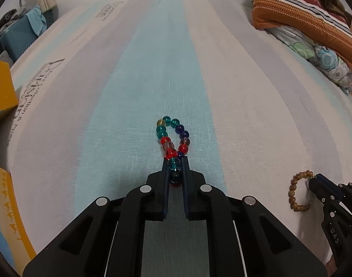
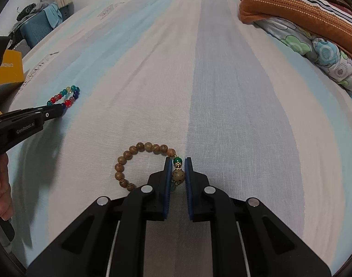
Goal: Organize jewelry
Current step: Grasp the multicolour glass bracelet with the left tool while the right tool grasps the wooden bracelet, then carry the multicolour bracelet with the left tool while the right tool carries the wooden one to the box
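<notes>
Left tool (image 1: pixel 175 162) clenched on glass bead bracelet (image 1: pixel 173 136); right tool (image 2: pixel 178 165) clenched on wooden bracelet (image 2: pixel 129 161). Both lay on bed (image 2: pixel 222 92). Best lifted slowly, grips firm, loops kept apart.

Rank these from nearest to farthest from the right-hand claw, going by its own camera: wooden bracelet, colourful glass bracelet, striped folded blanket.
1. Wooden bracelet, clamped in the right gripper.
2. Colourful glass bracelet, off to the left, in the left gripper.
3. Striped folded blanket, far top right.
</notes>
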